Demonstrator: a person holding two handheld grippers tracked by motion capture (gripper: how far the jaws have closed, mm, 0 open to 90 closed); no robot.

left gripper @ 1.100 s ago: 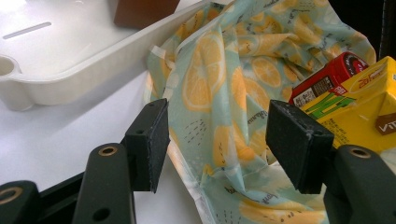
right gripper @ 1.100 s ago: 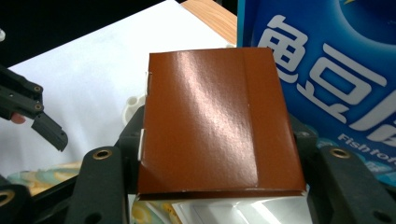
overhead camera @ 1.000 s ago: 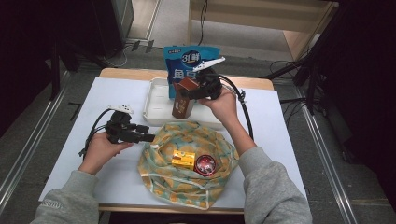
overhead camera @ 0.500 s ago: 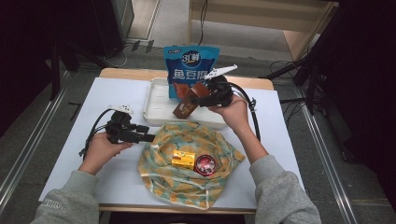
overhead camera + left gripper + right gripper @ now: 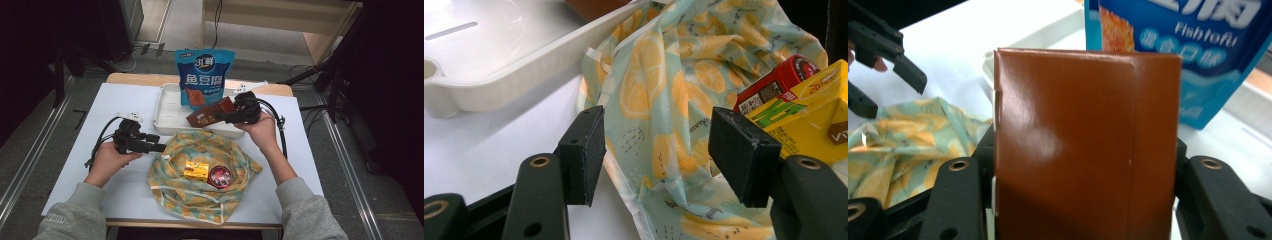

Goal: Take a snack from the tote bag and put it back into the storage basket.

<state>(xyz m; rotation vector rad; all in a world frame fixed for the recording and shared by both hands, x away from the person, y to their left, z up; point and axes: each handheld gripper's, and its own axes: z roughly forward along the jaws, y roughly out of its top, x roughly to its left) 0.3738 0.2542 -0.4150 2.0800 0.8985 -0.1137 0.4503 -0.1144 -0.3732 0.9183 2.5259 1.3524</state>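
Clamped on a brown carton (image 5: 1087, 145), the right gripper (image 5: 231, 116) has its jaws pressed against the carton's two sides, holding it tilted over the near rim of the white tray (image 5: 167, 116). Past the carton's far end stands a blue snack bag (image 5: 204, 77), upright in the tray. Below and ahead of those jaws lies a lemon-print cloth bag (image 5: 172, 182) spread open on the table, with a yellow box (image 5: 196, 170) and a red can (image 5: 220, 176) already resting on it.

Spread wide with nothing between them, the left gripper's (image 5: 152, 148) jaws sit just at the cloth's edge; in the left gripper view the hem (image 5: 624, 185) runs between the two pads, untouched.

Judging by the layout, the carton is headed for the cloth beside the box and can. To do it well, bring the carton down low over a bare patch of cloth, level it, and let go only once it rests flat, so it does not knock the can rolling. The left jaws could pinch the hem to keep the cloth from bunching.
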